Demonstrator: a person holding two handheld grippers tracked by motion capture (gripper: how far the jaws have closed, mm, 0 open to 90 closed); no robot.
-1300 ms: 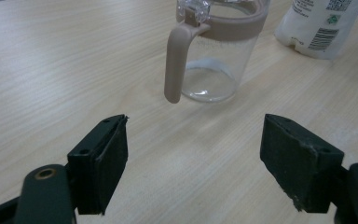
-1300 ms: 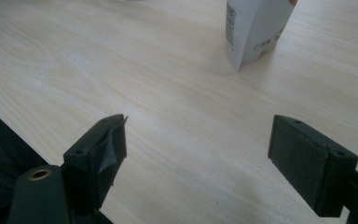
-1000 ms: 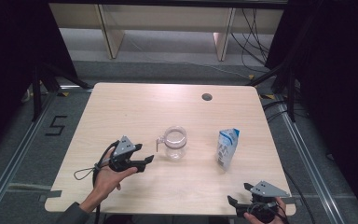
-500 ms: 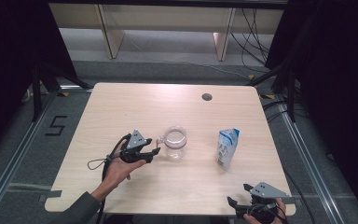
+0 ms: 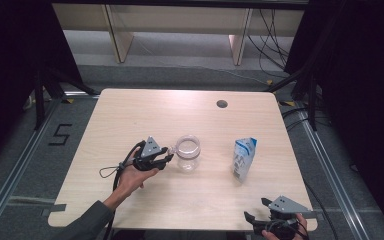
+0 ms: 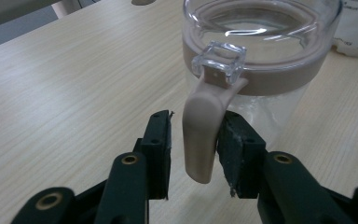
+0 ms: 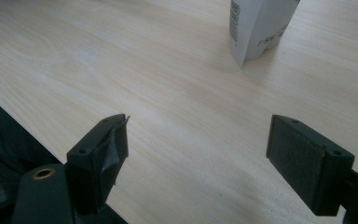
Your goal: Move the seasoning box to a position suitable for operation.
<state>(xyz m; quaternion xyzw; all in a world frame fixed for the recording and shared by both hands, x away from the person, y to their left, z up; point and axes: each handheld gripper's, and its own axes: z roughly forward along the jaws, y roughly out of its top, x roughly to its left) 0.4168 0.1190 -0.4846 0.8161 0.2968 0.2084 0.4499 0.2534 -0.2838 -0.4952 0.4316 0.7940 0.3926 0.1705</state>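
Note:
A clear plastic jug (image 5: pixel 187 152) with a beige rim and handle stands mid-table. My left gripper (image 5: pixel 166 158) is at its left side. In the left gripper view, the beige handle (image 6: pixel 200 140) hangs between the jaws of my left gripper (image 6: pixel 196 147), which have just been closing. The right pad sits against the handle and a gap remains at the left pad. The jug body (image 6: pixel 270 93) looks empty. My right gripper (image 5: pixel 256 209) rests open at the table's near right edge, and the right gripper view shows nothing between the jaws of my right gripper (image 7: pixel 198 154).
A white and blue carton (image 5: pixel 243 159) stands upright to the right of the jug, and its base (image 7: pixel 256 28) appears ahead of the right gripper. A cable hole (image 5: pixel 222 104) sits near the table's far edge. Shelving and cables lie beyond the wooden table (image 5: pixel 130 115).
My left gripper has moved right to the jug, so the handle now lies between its jaws, and the jaws have narrowed. The right gripper has stayed in place.

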